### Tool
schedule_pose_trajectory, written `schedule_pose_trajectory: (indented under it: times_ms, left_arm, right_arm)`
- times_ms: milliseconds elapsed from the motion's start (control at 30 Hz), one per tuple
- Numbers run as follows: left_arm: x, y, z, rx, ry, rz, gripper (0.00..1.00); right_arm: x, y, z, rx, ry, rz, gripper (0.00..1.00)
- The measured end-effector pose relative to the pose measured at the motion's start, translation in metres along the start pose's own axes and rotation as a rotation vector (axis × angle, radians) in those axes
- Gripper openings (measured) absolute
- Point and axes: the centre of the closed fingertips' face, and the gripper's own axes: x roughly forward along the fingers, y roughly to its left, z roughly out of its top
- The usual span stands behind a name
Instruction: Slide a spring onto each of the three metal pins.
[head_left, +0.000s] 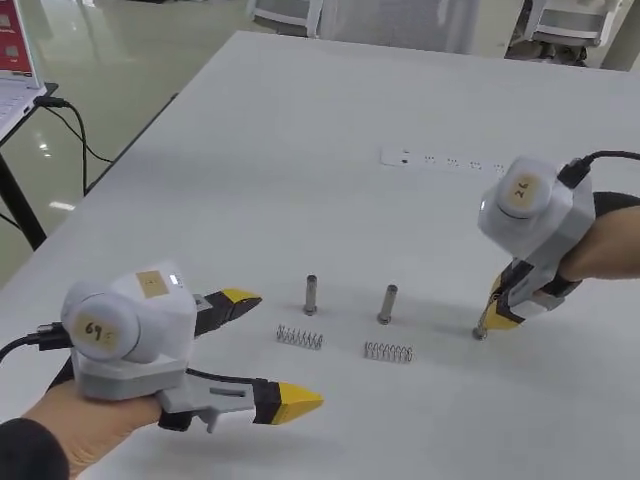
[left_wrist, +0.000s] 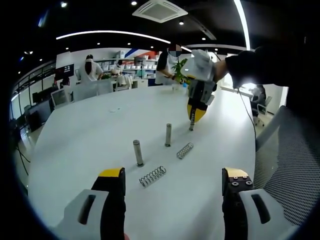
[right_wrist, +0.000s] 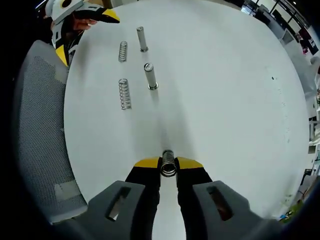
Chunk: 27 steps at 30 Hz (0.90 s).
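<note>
On smooth white counter (head_left: 300, 150) | two cylindrical steel pins (head_left: 310, 295) upright, two wire-coil springs (head_left: 299, 337) lying beside | my right gripper (right_wrist: 168, 161) jaws pinch third spring (right_wrist: 168, 168) at third pin (head_left: 481, 331) | left gripper (left_wrist: 173, 174) jaws spread

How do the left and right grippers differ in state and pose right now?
The left gripper is open, its jaws wide apart and empty; the right gripper is shut on a spring. The left gripper sits roughly level above the table, facing the left pin and middle pin; the right gripper points steeply down, its tips at the third pin. Both have white bodies and yellow-tipped jaws.
</note>
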Motion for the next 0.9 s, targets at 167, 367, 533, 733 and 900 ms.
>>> schedule_pose_trajectory:
  times_ms: [167, 367, 533, 733, 900]
  left_arm:
    - [0.0, -0.001, 0.0, -0.001, 0.0, -0.001, 0.78]
    - [0.0, -0.001, 0.001, -0.001, -0.001, -0.002, 0.77]
    - [0.0, -0.001, 0.0, -0.002, 0.0, 0.001, 0.77]
    - [0.0, -0.002, 0.001, -0.004, -0.001, 0.0, 0.77]
    - [-0.001, -0.001, 0.001, -0.003, -0.001, -0.001, 0.77]
  right_arm:
    - [0.005, 0.0, -0.002, 0.005, 0.005, -0.002, 0.13]
    - [0.009, 0.001, -0.002, 0.009, 0.008, -0.002, 0.13]
    - [0.012, 0.002, -0.004, 0.015, 0.009, 0.001, 0.13]
    - [0.014, 0.001, -0.005, 0.019, 0.009, -0.001, 0.13]
    - [0.015, 0.003, -0.005, 0.02, 0.005, 0.002, 0.16]
